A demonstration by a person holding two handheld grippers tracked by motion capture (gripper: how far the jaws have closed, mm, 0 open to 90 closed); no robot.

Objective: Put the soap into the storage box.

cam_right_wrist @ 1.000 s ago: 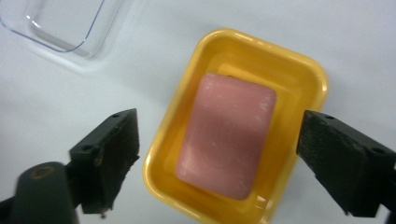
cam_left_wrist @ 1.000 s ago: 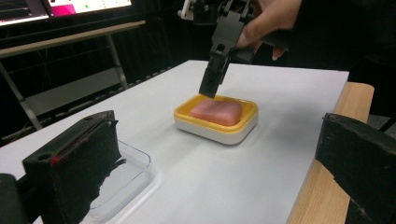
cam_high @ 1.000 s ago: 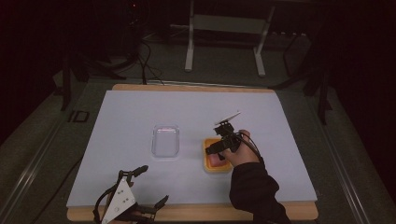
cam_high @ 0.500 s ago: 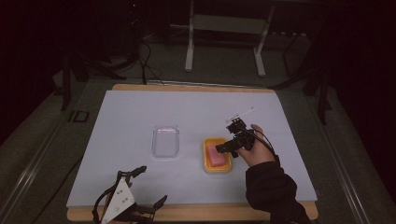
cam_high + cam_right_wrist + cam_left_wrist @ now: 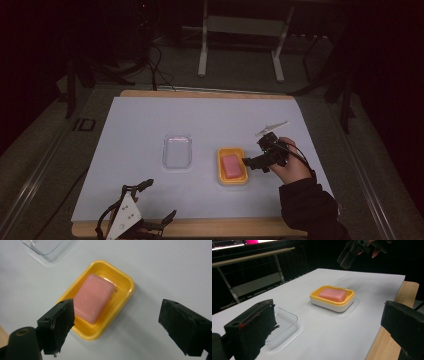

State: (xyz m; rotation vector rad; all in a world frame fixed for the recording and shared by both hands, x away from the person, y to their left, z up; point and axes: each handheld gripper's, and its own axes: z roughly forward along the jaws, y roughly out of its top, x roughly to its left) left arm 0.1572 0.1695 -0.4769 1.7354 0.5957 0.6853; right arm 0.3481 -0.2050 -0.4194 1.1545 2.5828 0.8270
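Right gripper [image 5: 252,162] jaws wide apart, empty, just right of dish [image 5: 232,166] — soap [image 5: 93,298] lies inside it. Left gripper [image 5: 150,200] rests open near table edge. Risk: a jaw clips the rim — dish slides or tips.

Dim lab: white-topped table [image 5: 150,120], floor cables [image 5: 159,65], metal stand legs [image 5: 202,50]

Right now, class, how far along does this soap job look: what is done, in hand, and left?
Done: the pink soap lies in the yellow dish. In hand: nothing; the right claw hangs open beside the dish, and the left claw lies open at the table's near edge. Possibly left: the clear lid sits apart, not on the dish.
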